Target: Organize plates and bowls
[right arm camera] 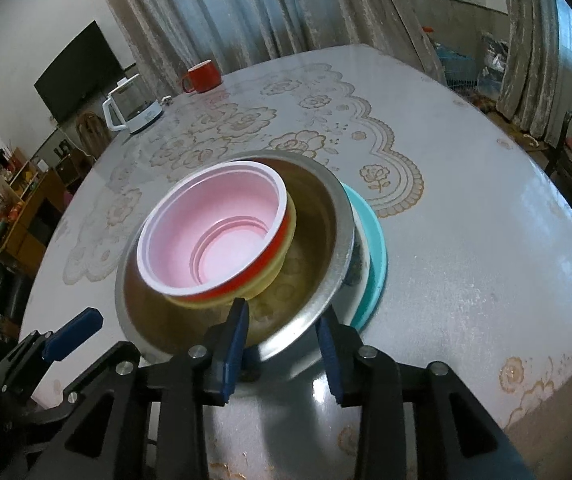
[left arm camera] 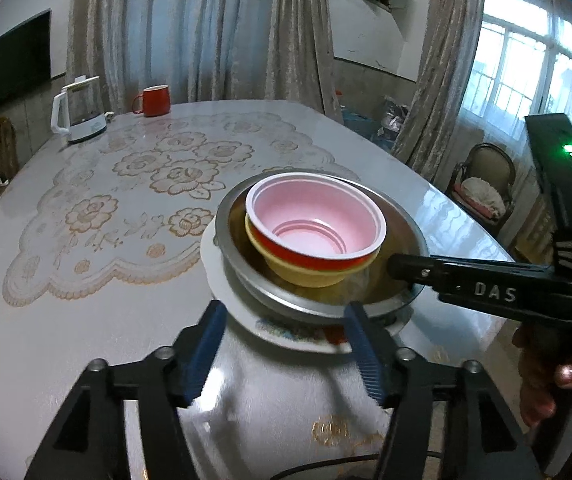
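Note:
A red bowl with a pink inside (left arm camera: pixel 314 216) (right arm camera: pixel 213 236) sits nested in a yellow bowl (left arm camera: pixel 310 276) (right arm camera: pixel 269 276). Both rest in a steel bowl (left arm camera: pixel 229 220) (right arm camera: pixel 318 208). Under it lie a white floral plate (left arm camera: pixel 213 272) (right arm camera: pixel 360 264) and a teal plate (right arm camera: pixel 378 256). My left gripper (left arm camera: pixel 286 320) is open at the white plate's near rim, pressing on nothing. My right gripper (right arm camera: pixel 281 340) (left arm camera: pixel 398 270) is open, one pad inside the steel bowl's near rim and one outside, with gaps showing. In the right wrist view a blue pad (right arm camera: pixel 73 332) of the left gripper shows at the lower left.
A white kettle (left arm camera: pixel 79 114) (right arm camera: pixel 131 110) and a red mug (left arm camera: pixel 153 100) (right arm camera: pixel 201 76) stand at the table's far end. The table (left arm camera: pixel 105 320) has a lace-pattern cover under glass. A chair (left arm camera: pixel 482 184) stands past its right edge. A person's hand (left arm camera: pixel 566 372) holds the right gripper.

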Demonstrator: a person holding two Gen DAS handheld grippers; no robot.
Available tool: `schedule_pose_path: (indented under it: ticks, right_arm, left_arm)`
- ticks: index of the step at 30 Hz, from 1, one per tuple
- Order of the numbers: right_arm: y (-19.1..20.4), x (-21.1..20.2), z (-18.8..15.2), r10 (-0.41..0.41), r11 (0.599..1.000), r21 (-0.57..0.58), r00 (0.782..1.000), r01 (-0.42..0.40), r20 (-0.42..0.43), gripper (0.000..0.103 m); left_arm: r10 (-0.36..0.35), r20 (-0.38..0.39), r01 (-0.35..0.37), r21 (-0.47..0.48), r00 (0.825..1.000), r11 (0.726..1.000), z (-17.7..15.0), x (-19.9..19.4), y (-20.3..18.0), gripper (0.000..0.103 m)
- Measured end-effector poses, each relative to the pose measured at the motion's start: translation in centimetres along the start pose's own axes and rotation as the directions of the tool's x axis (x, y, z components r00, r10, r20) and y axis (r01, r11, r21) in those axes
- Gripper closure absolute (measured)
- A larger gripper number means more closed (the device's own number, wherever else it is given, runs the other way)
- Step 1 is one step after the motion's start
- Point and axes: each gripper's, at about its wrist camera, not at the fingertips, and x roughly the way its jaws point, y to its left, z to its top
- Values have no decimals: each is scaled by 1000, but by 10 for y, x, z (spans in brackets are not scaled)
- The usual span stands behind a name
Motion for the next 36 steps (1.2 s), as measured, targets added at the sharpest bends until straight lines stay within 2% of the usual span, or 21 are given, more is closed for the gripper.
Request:
schedule_pose_path:
  ticks: [2, 4, 9, 13, 22, 27, 34, 36]
  right_arm:
    - [2, -7, -4, -21, 1000, -12, 999, 21, 24, 67]
    - [6, -16, -8, -37, 999, -37, 998, 39, 58, 67]
    - [18, -35, -20, -52, 994, -86, 990, 63, 130, 66]
    - [29, -44, -38, -38, 991, -121, 987, 57, 154, 65]
    - [53, -46, -79, -54, 984, -155, 983, 82, 177, 63]
    - [58, -52, -91, -50, 986, -145, 980, 79, 191, 63]
    - [65, -55, -104, -61, 985, -148, 981, 89, 184, 63]
    - [67, -55, -107, -56, 984, -158, 982, 85, 179, 63]
  left_arm:
    - [5, -3, -5, -4, 1000, 1000, -2, -2, 1, 33]
    - [23, -2, -23, -8, 1000, 1000, -6, -6, 2, 24]
    - [78, 3, -78, -10, 997, 997, -16, -18, 4, 8]
    - [142, -7, -142, -4, 990, 990, -29, -26, 8, 2]
    - [209, -28, -210, -70, 978, 975, -47, -45, 27, 0]
    - [259, -58, -264, -100, 964, 959, -53, -47, 35, 0]
    - [328, -20, -329, -87, 944, 940, -54, -55, 31, 0]
    - [324, -3, -323, -82, 946, 943, -55, -59, 28, 0]
